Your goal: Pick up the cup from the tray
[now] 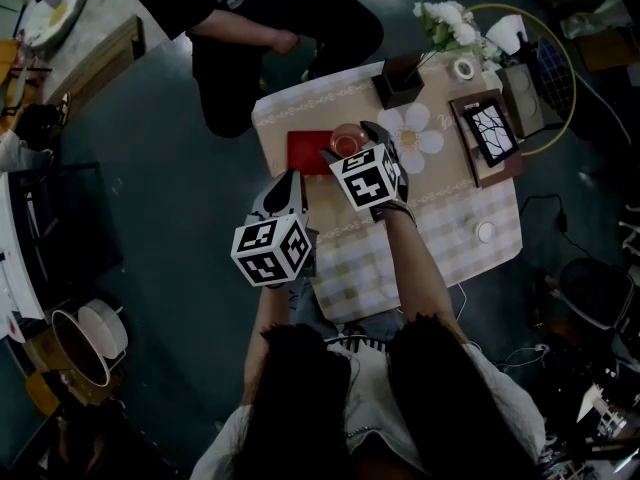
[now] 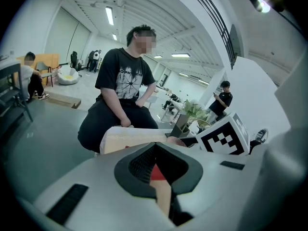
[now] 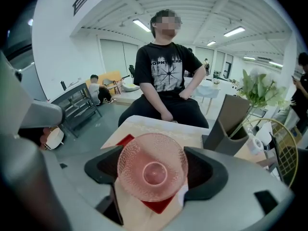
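Note:
A pink, dimpled glass cup (image 1: 348, 138) stands over the red tray (image 1: 303, 154) at the table's far left. My right gripper (image 1: 350, 141) reaches in from the near side, one jaw on each side of the cup. In the right gripper view the cup (image 3: 153, 171) fills the gap of the gripper (image 3: 155, 170) and both pads meet its wall, with a corner of the tray (image 3: 126, 140) beyond. My left gripper (image 1: 291, 178) hovers at the table's left edge, shut and holding nothing. In its own view the jaws (image 2: 155, 149) meet at the tips, with a sliver of red tray (image 2: 158, 173) below them.
A person (image 1: 270, 28) sits on the far side of the table (image 1: 450, 238). A dark box with white flowers (image 1: 400, 80), a flower-shaped mat (image 1: 418, 140), a framed picture (image 1: 490, 133), a tape roll (image 1: 463, 68) and a small white disc (image 1: 485, 231) lie to the right.

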Demonstrator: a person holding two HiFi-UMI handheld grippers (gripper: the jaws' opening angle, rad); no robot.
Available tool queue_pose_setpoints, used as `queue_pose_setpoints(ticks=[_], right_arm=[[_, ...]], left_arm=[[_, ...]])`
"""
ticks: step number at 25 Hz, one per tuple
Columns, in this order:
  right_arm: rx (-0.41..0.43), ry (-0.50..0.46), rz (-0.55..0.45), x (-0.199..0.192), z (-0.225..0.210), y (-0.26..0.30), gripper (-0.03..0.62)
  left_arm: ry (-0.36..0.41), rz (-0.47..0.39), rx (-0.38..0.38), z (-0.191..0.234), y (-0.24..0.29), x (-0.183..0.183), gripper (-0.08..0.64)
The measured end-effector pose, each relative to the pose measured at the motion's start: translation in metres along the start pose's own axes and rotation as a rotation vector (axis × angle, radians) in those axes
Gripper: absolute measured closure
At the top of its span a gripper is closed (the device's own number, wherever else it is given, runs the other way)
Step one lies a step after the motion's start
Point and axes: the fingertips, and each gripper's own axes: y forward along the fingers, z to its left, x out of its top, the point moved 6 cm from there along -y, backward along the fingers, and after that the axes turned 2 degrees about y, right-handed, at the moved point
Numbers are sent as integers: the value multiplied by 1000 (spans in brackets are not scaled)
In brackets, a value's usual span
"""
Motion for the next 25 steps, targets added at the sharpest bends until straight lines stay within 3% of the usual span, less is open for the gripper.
queue_pose_setpoints(ticks=[10,15,25], right_arm=[[-100,46,28,-48,-35,-55,193],[-142,108,43,-77,-53,-78,193],[-132,162,67,-121,-62,-82,193]], left_arm=[[-22,14,-80,-31,0,-13,554],[15,26,-125,-51,0,-18,554],[53,57,-153,-74,1,-26,554]])
